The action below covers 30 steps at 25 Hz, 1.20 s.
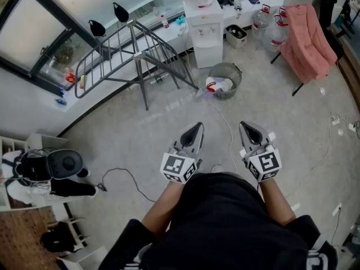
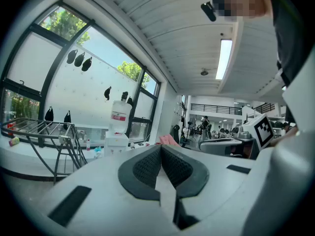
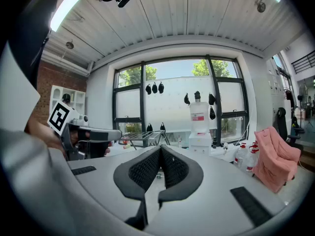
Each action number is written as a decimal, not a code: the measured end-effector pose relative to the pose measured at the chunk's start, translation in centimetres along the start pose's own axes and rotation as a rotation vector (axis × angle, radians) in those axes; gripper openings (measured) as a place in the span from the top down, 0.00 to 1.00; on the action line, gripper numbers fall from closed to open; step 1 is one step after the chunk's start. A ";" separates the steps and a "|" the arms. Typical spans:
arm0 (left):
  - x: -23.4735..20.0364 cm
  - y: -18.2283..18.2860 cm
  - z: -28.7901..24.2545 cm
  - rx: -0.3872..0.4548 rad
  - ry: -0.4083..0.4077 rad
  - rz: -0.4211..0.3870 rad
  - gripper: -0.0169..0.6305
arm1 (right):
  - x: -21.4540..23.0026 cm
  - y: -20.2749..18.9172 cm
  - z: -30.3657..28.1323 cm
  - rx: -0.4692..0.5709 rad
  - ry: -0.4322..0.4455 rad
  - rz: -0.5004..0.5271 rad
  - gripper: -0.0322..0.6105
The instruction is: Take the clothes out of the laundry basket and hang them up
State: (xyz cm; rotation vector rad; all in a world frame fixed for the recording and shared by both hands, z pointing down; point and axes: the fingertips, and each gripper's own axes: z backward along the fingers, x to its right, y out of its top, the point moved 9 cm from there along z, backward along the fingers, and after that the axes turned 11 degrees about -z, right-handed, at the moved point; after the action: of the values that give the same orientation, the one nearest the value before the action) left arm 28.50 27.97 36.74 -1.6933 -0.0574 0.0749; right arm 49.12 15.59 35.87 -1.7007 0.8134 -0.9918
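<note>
Holding two grippers side by side near you, you have the left gripper (image 1: 194, 128) and right gripper (image 1: 248, 128) both clenched on nothing. One round grey mesh laundry basket (image 1: 237, 79) holding white and red clothes (image 1: 219, 85) sits far ahead, right of one grey metal drying rack (image 1: 126, 46).

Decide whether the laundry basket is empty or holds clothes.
Not empty: white and red clothes lie inside the laundry basket, below its rim.
</note>
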 end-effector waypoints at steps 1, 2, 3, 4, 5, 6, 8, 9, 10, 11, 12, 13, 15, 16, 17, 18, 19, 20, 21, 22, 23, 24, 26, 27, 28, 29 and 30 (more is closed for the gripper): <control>0.1 0.1 0.1 0.002 0.000 0.001 0.97 | 0.1 0.1 0.2 0.010 -0.003 0.004 0.95; 0.2 0.1 0.1 0.004 0.000 0.001 0.97 | 0.2 0.3 0.4 0.023 -0.008 0.006 0.95; 0.2 0.1 0.2 0.006 0.003 0.003 0.97 | 0.4 0.4 0.6 0.040 -0.016 0.005 0.95; 0.3 -0.1 0.2 0.005 0.008 0.007 0.97 | 0.7 0.5 0.9 0.061 -0.027 -0.001 0.95; 0.2 -0.3 0.3 0.000 0.012 0.015 0.97 | 0.9 0.7 1.2 0.081 -0.039 -0.007 0.95; 0.1 -0.6 0.4 -0.010 0.009 0.027 0.97 | 1.1 0.8 1.4 0.095 -0.048 -0.010 0.95; -0.2 -1.1 0.5 -0.032 -0.021 0.054 0.97 | 1.1 0.8 1.4 0.092 -0.047 -0.001 0.95; -0.3 -1.3 0.7 -0.035 -0.036 0.064 0.97 | 1.0 0.8 1.3 0.084 -0.039 0.002 0.95; -0.3 -1.4 0.9 -0.030 -0.040 0.068 0.97 | 0.9 0.6 1.3 0.078 -0.029 -0.002 0.95; -0.3 -1.4 1.2 -0.019 -0.037 0.068 0.97 | 0.9 0.4 1.3 0.074 -0.021 -0.009 0.95; -0.2 -1.3 1.4 -0.007 -0.032 0.066 0.97 | 0.8 0.3 1.3 0.074 -0.016 -0.015 0.95; -0.1 -1.3 1.6 0.003 -0.028 0.064 0.97 | 0.7 0.1 1.4 0.074 -0.013 -0.017 0.95; -0.2 -1.4 2.1 0.007 -0.013 0.058 0.96 | 0.6 -0.2 1.4 0.071 -0.009 -0.003 0.95; -0.3 -1.6 2.2 0.003 -0.005 0.056 0.96 | 0.5 -0.3 1.4 0.065 -0.008 0.008 0.95; -0.4 -1.8 2.3 -0.004 -0.004 0.057 0.94 | 0.4 -0.4 1.4 0.058 -0.009 0.016 0.95; -0.5 -2.0 2.4 -0.013 -0.014 0.061 0.87 | 0.4 -0.5 1.4 0.047 -0.008 0.018 0.93; -0.5 -2.3 2.4 -0.025 -0.035 0.065 0.74 | 0.4 -0.7 1.4 0.034 -0.004 0.012 0.83; -0.5 -2.5 2.4 -0.039 -0.056 0.065 0.65 | 0.4 -0.9 1.4 0.020 0.004 0.003 0.74; -0.5 -2.6 2.5 -0.049 -0.066 0.058 0.61 | 0.5 -1.1 1.4 0.007 0.012 -0.004 0.69; -0.6 -2.8 2.6 -0.055 -0.060 0.050 0.60 | 0.6 -1.4 1.4 -0.003 0.018 -0.006 0.67; -0.8 -2.9 2.8 -0.058 -0.045 0.048 0.60 | 0.7 -1.6 1.3 -0.011 0.022 -0.006 0.66; -1.2 -3.2 3.0 -0.057 -0.025 0.056 0.60 | 0.8 -1.9 1.1 -0.020 0.024 -0.008 0.66; -2.1 -3.9 3.6 -0.056 0.015 0.094 0.60 | 0.9 -2.6 0.7 -0.029 0.025 -0.024 0.65; -2.5 -4.4 3.9 -0.059 0.031 0.114 0.59 | 0.9 -2.8 0.5 -0.031 0.025 -0.034 0.65; -3.0 -4.9 4.3 -0.065 0.045 0.128 0.59 | 0.8 -3.0 0.3 -0.036 0.024 -0.046 0.65; -3.7 -5.4 4.6 -0.074 0.056 0.136 0.59 | 0.8 -3.4 0.1 -0.043 0.022 -0.057 0.65; -4.5 -5.9 4.8 -0.084 0.065 0.142 0.59 | 0.9 -3.7 -0.3 -0.054 0.019 -0.066 0.65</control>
State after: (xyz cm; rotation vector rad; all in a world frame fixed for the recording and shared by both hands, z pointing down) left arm 23.70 33.07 42.05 -1.7806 0.1104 0.1249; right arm 49.49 15.81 39.64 -1.7758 0.8076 -1.0404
